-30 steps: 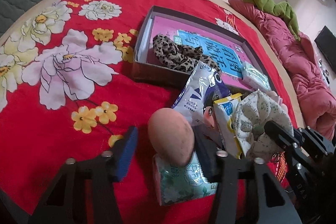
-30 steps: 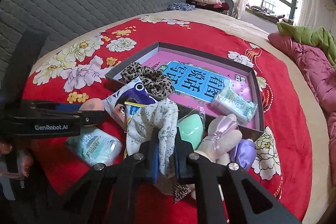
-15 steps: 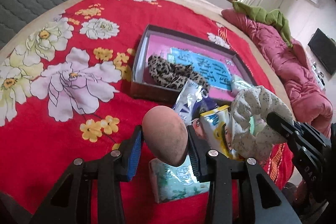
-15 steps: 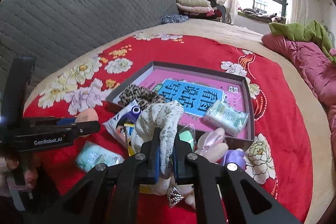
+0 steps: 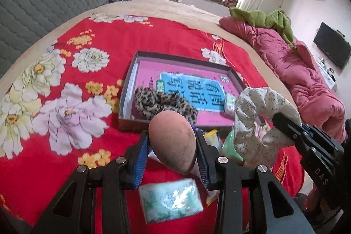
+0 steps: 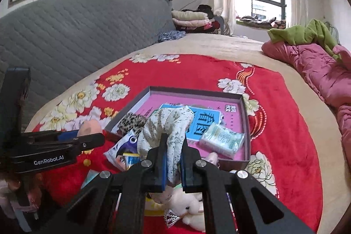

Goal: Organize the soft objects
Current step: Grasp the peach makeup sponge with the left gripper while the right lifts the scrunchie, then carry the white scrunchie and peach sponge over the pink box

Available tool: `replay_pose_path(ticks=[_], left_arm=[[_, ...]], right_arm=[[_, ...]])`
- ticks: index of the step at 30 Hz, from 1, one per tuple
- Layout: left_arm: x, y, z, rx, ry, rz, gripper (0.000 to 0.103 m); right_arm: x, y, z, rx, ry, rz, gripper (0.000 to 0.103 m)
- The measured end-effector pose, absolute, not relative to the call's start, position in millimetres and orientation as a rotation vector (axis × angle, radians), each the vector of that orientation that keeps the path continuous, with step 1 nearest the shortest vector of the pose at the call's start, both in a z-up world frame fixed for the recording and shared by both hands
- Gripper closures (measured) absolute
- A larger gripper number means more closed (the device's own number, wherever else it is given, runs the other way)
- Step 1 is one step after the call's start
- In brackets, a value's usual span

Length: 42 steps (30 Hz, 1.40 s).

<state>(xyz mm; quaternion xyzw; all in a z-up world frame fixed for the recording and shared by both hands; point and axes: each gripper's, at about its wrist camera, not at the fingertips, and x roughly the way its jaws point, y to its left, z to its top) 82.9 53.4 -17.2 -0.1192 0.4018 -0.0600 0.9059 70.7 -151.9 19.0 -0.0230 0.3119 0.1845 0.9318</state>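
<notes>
Left wrist view
Left gripper (image 5: 173,157): closed on the peach makeup sponge (image 5: 172,144), which is lifted clear of the red floral blanket (image 5: 65,102) and sits short of the box's near wall.
Right gripper (image 5: 285,124): enters from the right, clamped on the floral scrunchie (image 5: 254,122), held in the air near the box's near right corner.
Box (image 5: 129,84): shallow, dark-walled, with a pink and blue printed sheet on its floor; it holds one leopard scrunchie (image 5: 162,102) at the near left and one tissue pack (image 5: 229,102) at the near right.
Outside the box: one green tissue pack (image 5: 171,199) on the blanket under the left gripper; parts of a snack packet and a mint-green sponge show behind the sponge, mostly hidden.

Right wrist view
Right gripper (image 6: 172,165): jaws pressed shut on the floral scrunchie (image 6: 169,124), which stands up in front of the box (image 6: 245,124).
Left gripper (image 6: 87,137): seen side on at the left, with the peach sponge (image 6: 90,126) between its fingers.
In the box: the leopard scrunchie (image 6: 131,122) and the tissue pack (image 6: 222,138).
Outside the box: one cartoon snack packet (image 6: 122,150), one white plush toy (image 6: 188,207) under the gripper, a small silver tiara-like trinket beside it.

Progress
Done: I judge two items are put away, one scrunchie and one tissue pack.
In hand: two items, one per gripper, neither yet over the box floor.
Left: at least four pieces lie on the blanket; the heap is partly hidden, so the count may be low.
</notes>
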Motion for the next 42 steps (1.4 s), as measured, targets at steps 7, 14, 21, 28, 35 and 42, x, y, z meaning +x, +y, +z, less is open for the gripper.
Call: replay_pose_path(ticks=[7, 14, 21, 28, 35, 42], left_arm=[[101.5, 47.9, -8.2, -0.262, 0.795, -0.123, 0.061], [110.6, 41.0, 1.2, -0.219, 0.753, -0.118, 0.061], [123.4, 42.3, 4.7, -0.232, 0.731, -0.116, 0.061], [140.3, 44.9, 3.9, -0.25, 0.718, -0.116, 0.061], [153.8, 48.5, -11.4, -0.265, 0.737, -0.124, 0.061], [167.9, 55.9, -21.7, -0.282, 0.744, -0.127, 0.061]], right_arm=[[78.3, -163.7, 26.2, -0.014, 0.622, 0.331, 0.094], [85.8, -164.4, 32.8, -0.024, 0.604, 0.308, 0.094], [96.6, -168.5, 37.6, -0.004, 0.596, 0.282, 0.094], [105.2, -165.6, 38.6, -0.012, 0.585, 0.253, 0.094], [119.4, -163.1, 35.3, -0.01, 0.594, 0.217, 0.094], [130.9, -158.3, 31.5, -0.008, 0.597, 0.198, 0.094]])
